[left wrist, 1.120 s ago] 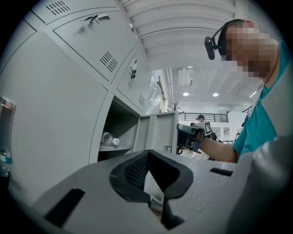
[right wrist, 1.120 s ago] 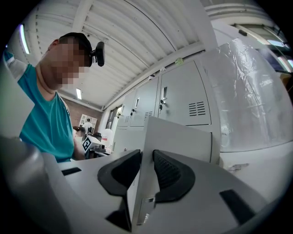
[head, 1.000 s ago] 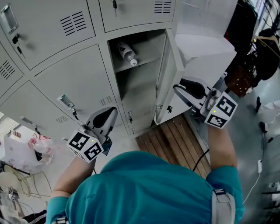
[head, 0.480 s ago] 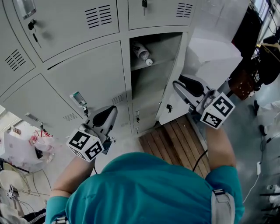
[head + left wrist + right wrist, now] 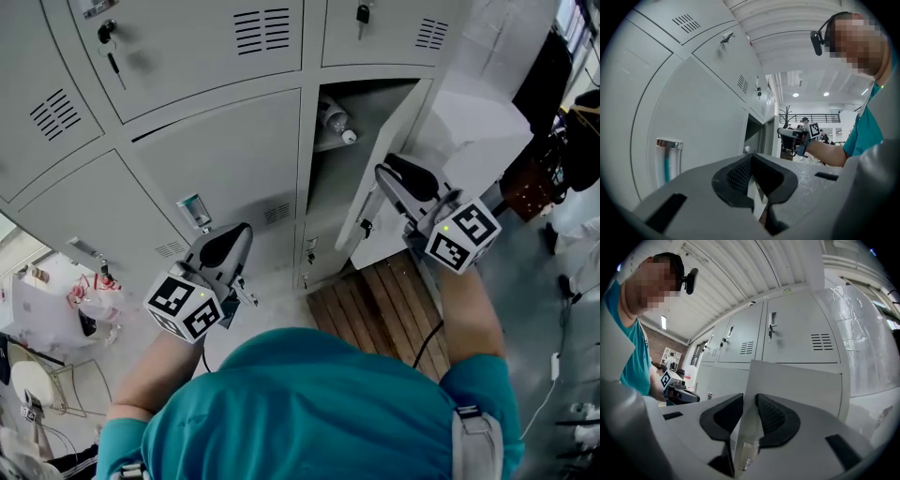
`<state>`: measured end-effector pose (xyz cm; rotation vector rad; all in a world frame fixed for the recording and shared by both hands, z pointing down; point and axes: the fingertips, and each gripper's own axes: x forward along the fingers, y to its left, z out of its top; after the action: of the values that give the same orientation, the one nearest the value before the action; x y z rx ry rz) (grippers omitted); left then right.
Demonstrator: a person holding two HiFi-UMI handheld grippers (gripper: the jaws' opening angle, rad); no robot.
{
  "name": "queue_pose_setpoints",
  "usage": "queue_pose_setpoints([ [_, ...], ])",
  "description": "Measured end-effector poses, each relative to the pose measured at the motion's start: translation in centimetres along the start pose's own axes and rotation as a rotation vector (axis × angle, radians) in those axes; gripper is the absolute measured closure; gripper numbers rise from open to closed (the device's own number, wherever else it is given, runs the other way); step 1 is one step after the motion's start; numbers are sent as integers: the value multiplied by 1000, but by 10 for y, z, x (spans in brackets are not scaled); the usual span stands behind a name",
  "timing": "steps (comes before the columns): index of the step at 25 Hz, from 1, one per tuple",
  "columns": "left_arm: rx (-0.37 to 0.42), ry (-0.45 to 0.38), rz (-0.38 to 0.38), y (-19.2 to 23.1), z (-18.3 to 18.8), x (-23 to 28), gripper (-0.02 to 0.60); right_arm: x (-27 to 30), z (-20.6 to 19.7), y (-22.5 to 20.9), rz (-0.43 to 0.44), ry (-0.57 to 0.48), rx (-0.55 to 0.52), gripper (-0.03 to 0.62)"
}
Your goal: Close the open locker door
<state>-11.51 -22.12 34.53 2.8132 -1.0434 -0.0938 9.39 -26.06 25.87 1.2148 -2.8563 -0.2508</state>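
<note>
The open locker door [image 5: 408, 117] stands ajar on a bank of grey lockers, its opening narrow, with a bottle [image 5: 336, 120] lying on the inner shelf. My right gripper [image 5: 382, 178] is shut on the door's free edge; in the right gripper view the door panel [image 5: 797, 380] runs between the right gripper's [image 5: 749, 401] two pads. My left gripper [image 5: 246, 232] is shut with nothing in it, held level in front of the neighbouring closed door beside its handle [image 5: 194, 211]. From the left gripper [image 5: 751, 161], the right gripper [image 5: 792, 133] shows far off at the door.
Wooden slats [image 5: 384, 300] cover the floor below the open locker. Keys hang in the upper locks [image 5: 361, 14]. Plastic bags [image 5: 56, 309] lie at the left, dark gear [image 5: 562, 122] at the right. The person's teal shirt [image 5: 309, 412] fills the bottom.
The door has swung toward the locker and its opening has narrowed, with my right gripper moving along on its edge. The lockers have shifted rightward in the head view.
</note>
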Motion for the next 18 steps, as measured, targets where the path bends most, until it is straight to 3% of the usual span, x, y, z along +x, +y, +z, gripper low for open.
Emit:
queue_pose_setpoints([
  [18,-30,-32,82,48,4,-37,577,63,-4,-2,-49,20,-28,536],
])
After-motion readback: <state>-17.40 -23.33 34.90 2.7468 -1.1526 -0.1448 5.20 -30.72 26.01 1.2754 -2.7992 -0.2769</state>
